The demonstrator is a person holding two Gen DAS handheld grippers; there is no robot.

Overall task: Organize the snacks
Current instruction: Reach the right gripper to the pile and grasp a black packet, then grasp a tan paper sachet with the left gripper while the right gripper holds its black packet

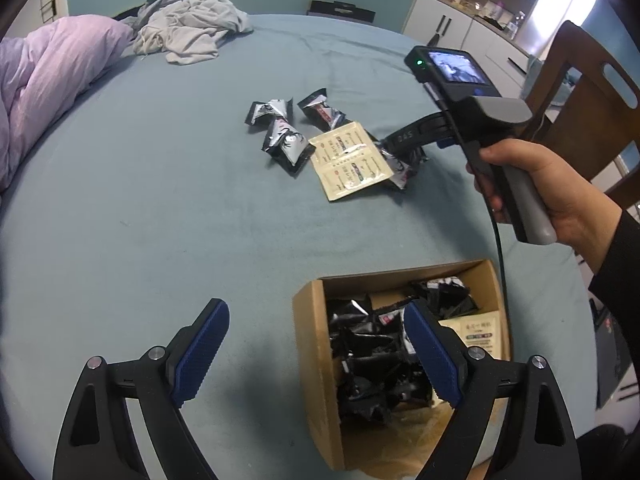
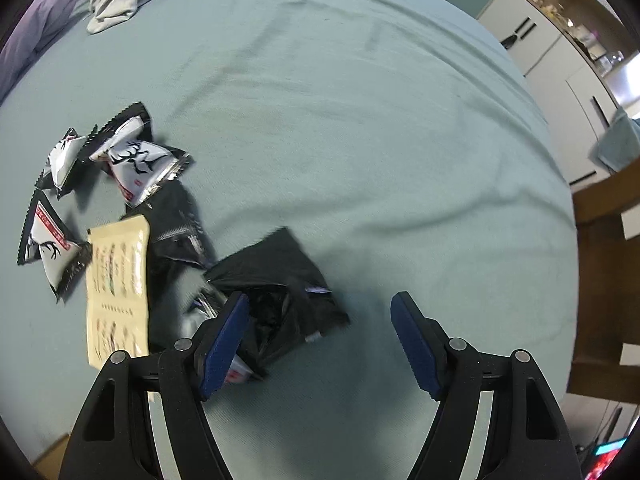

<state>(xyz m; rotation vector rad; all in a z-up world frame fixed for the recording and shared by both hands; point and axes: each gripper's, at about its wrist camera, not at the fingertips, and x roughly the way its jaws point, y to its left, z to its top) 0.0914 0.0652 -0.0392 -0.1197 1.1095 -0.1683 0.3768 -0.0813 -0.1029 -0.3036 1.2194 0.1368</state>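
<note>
While the left gripper [image 1: 316, 344] hangs with its jaws spread wide and nothing between them, its right blue pad [image 1: 430, 354] overlaps the open cardboard box [image 1: 316, 360], whose near left wall stands just inside the gap. The box sits on the blue-grey bedsheet [image 1: 160, 220] near the bed's right edge and holds a heap of black snack packets [image 1: 372, 360] plus a cream sachet [image 1: 478, 330] against its right wall. Farther up the sheet lies a loose cluster: silver-and-black snack packets [image 1: 286, 136] touching a cream double sachet [image 1: 350, 160], with another dark packet partly under the right gripper's tip.

In the right wrist view, the right gripper [image 2: 320, 340] is held by a hand [image 1: 548, 188] and points steeply down with jaws apart; a black packet [image 2: 280, 280] lies on the sheet partly between them, close to the left pad [image 2: 224, 344]; contact cannot be told. The right pad [image 2: 414, 346] stands over bare sheet. The cream double sachet [image 2: 118, 280] and three deer-printed packets [image 2: 136, 160] lie to the left.

Open sheet spreads to the left of the box and beyond the cluster up to crumpled grey clothing [image 1: 188, 28] and a lilac duvet [image 1: 48, 88]. A wooden chair [image 1: 580, 112] stands just beside the bed's right edge.
</note>
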